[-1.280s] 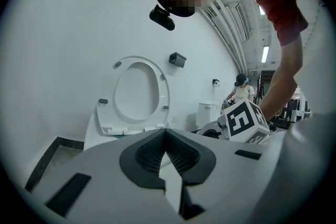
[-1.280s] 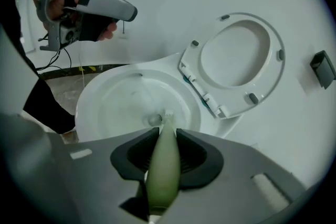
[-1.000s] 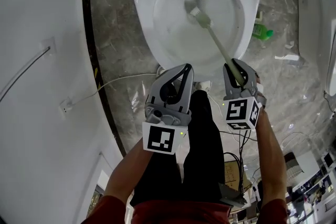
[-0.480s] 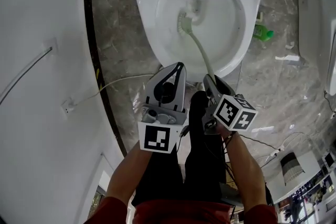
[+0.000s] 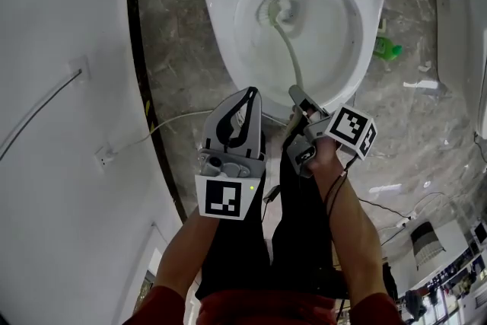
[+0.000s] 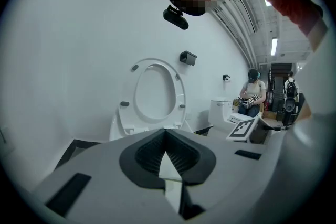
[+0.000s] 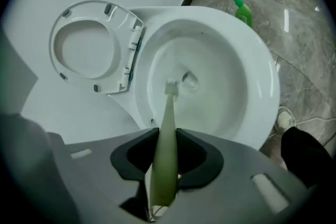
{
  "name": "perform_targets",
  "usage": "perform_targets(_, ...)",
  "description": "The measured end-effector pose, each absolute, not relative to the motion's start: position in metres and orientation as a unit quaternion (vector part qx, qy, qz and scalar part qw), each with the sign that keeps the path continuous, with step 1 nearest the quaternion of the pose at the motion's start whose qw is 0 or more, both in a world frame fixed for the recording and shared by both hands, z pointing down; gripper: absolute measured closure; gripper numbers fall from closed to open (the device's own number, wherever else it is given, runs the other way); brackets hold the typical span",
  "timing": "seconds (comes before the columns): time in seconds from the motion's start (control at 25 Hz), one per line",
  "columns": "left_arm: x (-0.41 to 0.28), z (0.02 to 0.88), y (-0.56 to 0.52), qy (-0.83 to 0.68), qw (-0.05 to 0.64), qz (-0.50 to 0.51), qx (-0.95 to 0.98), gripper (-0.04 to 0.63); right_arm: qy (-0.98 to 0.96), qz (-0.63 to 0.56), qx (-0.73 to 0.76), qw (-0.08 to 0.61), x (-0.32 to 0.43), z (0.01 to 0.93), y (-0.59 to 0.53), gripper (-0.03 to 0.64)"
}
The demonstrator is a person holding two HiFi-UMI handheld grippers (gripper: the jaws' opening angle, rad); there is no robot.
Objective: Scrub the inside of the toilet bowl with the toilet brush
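Right gripper (image 5: pixel 300 99) (image 7: pixel 165 136) is clamped narrow on the pale green plastic handle of the white-bristled toilet brush (image 5: pixel 283 30) (image 7: pixel 169 107), both jaws pressed flat against the shaft. The handle runs out from the jaws and down into the white ceramic toilet bowl (image 5: pixel 335 19) (image 7: pixel 236 86). The bristle head sits low on the inner wall, just beside the drain opening at the bottom.

Left gripper (image 5: pixel 247 99) (image 6: pixel 165 134) is closed tip to tip, with only a sliver of light behind the pads and nothing between them. It hangs in front of the bowl's near rim, beside the right one, touching nothing.

The white oval toilet seat (image 6: pixel 157 92) (image 7: pixel 86 47) stands raised against the white wall (image 5: pixel 53 49). The floor is grey veined marble tile (image 5: pixel 167 34), and a thin white cable (image 5: pixel 175 118) trails across it from a white wall socket (image 5: pixel 104 158). A small green plastic bottle (image 5: pixel 384 48) (image 7: pixel 243 10) lies on the tiles to the right of the bowl, its label too small to read.

Each gripper carries a cube with a black-and-white square marker, left (image 5: pixel 226 196) and right (image 5: pixel 352 129). In the left gripper view a second white toilet (image 6: pixel 220 110) stands further back, with a seated person (image 6: pixel 252 96) beyond it.
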State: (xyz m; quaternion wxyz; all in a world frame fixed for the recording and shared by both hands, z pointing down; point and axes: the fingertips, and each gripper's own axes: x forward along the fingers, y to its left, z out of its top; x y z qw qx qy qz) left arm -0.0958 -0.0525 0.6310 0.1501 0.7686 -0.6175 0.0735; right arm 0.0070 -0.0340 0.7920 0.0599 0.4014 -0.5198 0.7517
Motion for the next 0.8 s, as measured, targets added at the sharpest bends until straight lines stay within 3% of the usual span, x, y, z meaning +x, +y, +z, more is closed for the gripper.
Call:
perform_targets(0.48, -0.098, 0.631, -0.056, -0.616, 0.153, 0.077, 0.769, 0.591, -0.454, 0.805, 0.382, 0.007, 0.002, 0.794, -0.057, 0.502)
perform_targets(0.68, -0.099, 0.632, -0.053, -0.617, 0.155, 0.08, 0.767, 0.591, -0.529, 0.772, 0.344, 0.074, -0.004, 0.76, -0.037, 0.502)
perform_targets(0.8, -0.1, 0.633, -0.053, -0.62, 0.156, 0.082, 0.765, 0.591, -0.611, 0.693, 0.347, 0.163, 0.003, 0.756, -0.038, 0.502)
